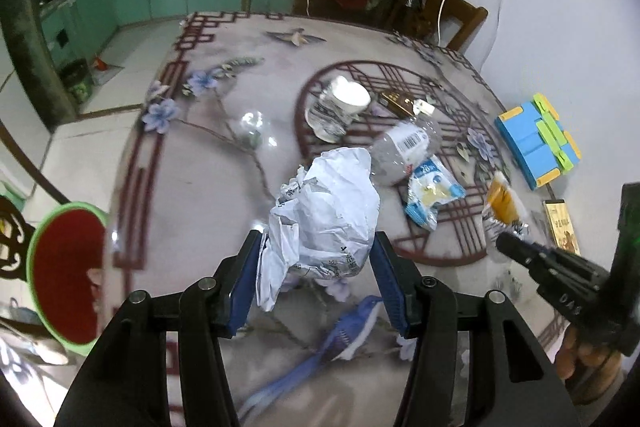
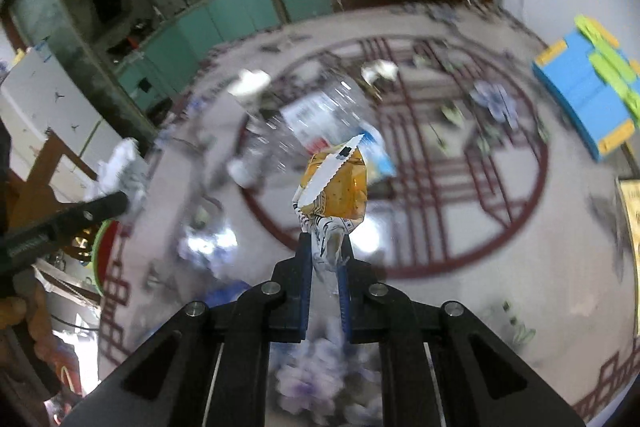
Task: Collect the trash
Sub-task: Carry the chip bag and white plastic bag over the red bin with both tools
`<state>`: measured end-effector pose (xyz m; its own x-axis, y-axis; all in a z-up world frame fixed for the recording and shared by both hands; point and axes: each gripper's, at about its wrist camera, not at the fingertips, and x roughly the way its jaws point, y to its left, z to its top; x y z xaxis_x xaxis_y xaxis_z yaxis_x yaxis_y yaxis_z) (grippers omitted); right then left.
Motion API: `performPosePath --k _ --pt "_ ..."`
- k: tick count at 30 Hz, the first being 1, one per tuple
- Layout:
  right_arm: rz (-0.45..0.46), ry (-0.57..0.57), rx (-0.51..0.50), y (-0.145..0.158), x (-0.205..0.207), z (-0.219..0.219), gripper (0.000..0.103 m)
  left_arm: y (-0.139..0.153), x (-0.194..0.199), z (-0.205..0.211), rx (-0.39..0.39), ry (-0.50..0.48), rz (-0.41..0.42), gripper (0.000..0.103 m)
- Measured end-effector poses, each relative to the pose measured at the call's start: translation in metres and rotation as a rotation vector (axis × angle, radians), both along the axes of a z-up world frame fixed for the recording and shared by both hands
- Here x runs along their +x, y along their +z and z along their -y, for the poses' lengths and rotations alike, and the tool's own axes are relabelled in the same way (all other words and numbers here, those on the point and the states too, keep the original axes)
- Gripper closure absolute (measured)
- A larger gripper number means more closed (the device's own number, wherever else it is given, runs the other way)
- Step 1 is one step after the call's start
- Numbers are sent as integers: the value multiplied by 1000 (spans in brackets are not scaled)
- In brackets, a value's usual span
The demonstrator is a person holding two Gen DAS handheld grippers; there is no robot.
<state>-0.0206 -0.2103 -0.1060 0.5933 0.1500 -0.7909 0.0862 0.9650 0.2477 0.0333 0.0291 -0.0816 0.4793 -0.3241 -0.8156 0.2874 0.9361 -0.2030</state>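
Left wrist view: the left gripper [image 1: 318, 259] clamps a crumpled white paper [image 1: 324, 215] between its fingers, above the bench [image 1: 192, 179] — a green-rimmed bin [image 1: 66, 275] sits at left. Right wrist view: the right gripper [image 2: 325, 247] pinches an orange snack wrapper [image 2: 334, 195] — fingers closed on its end, raised over the bench.

In the left wrist view, the crumpled paper [image 1: 326, 211] sits between the left gripper [image 1: 318, 247] fingers at lower centre, above the table [image 1: 200, 187]. Behind it, toward the upper centre, a jar [image 1: 338, 111] stands on the table; right of the jar lies a plastic bottle [image 1: 408, 147], with a small packet [image 1: 432, 197] just below it. A bin [image 1: 66, 275] is at the lower left edge. A block stack [image 1: 538, 143] lies at right. The right gripper [image 1: 506, 245] enters from lower right, a wrapper [image 1: 502, 211] at its tip.
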Motion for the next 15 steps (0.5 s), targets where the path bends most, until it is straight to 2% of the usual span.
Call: performPosePath --k 6,15 --pt "45 59 -4 22 9 -40 94 7 -1 -27 -2 21 20 50" --pt "81 130 -8 32 22 -93 94 9 -2 -75 -2 87 24 50"
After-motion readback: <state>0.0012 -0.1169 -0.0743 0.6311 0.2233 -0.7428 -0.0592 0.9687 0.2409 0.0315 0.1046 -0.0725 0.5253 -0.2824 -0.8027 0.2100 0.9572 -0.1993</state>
